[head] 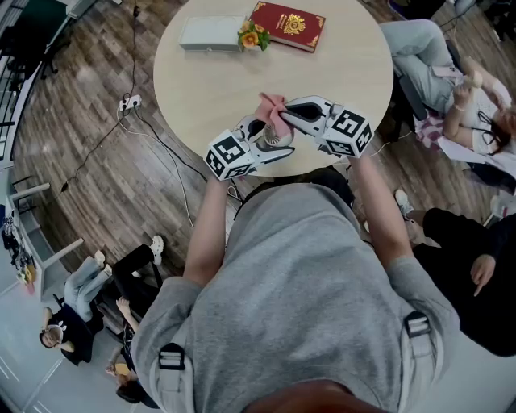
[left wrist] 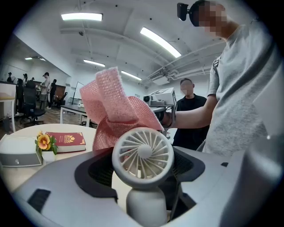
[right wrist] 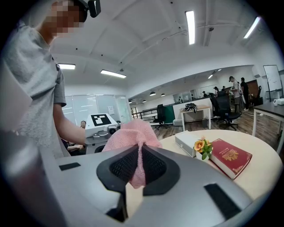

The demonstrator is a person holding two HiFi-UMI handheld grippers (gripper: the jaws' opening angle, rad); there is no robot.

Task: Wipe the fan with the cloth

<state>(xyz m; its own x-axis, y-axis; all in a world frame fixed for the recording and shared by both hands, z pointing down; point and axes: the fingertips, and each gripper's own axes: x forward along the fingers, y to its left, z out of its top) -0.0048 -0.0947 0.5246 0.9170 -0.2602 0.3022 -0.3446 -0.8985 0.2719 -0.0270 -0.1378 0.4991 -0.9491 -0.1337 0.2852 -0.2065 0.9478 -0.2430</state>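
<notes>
Fan, a small white plastic handheld one with a round slatted grille (left wrist: pixel 142 153), stands upright in the left gripper (head: pixel 262 143). Its jaws are part-way closed on the fan's stubby handle, and the grille faces that gripper's camera. The fan is held in the air over the near edge of the round beige desk (head: pixel 201 81).

The right gripper (head: pixel 300 113) has its jaws closed tight on a fold of the pink knitted cloth (right wrist: pixel 133 133). The cloth bunches out beyond the jaw tips and rises behind the fan's head, meeting its upper rim.

Farther across the desk, well apart from both grippers, lie a red hardback book with a gold emblem (head: pixel 288 25), a flat white box (head: pixel 211 33) and a small orange flower (head: pixel 252 35) between them. People sit around the desk on the wooden floor (head: pixel 97 161).
</notes>
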